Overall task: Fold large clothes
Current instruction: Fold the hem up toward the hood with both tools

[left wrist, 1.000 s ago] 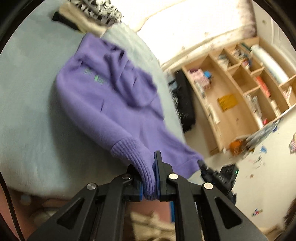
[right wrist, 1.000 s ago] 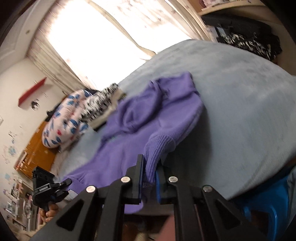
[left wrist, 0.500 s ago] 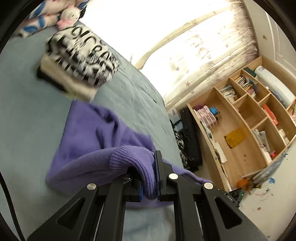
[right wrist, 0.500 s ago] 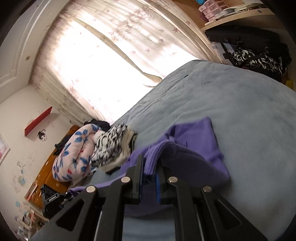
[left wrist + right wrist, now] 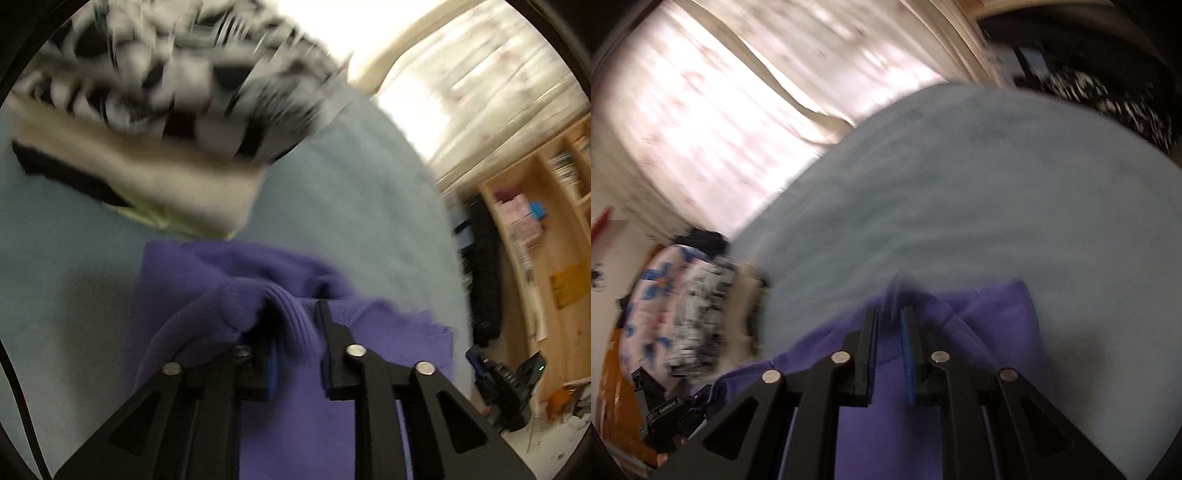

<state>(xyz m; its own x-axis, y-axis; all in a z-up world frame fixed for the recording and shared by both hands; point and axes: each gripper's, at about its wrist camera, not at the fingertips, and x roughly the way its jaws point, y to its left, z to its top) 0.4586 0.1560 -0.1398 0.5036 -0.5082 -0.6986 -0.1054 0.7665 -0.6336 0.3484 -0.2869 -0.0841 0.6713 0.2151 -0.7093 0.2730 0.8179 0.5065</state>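
Both cuffs carried forward onto purple sweater [image 5: 207, 295], now doubled over; left gripper [image 5: 295, 332], right gripper [image 5: 888, 332] jaws just parted, cuffs loose between.

We see black triangulated finger frames on the left gripper [image 5: 295, 332] and right gripper [image 5: 889, 332]. Silver round screws, blue pads inside. Black cable [image 5: 22, 413] at left.

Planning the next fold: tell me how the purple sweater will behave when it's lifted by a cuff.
Likely floppy: the purple sweater sags and bunches around the left gripper, whose jaws have just been opening around the ribbed cuff. Probably light but draggy on the blanket. The knit looks grippy, so it is unlikely to slip.
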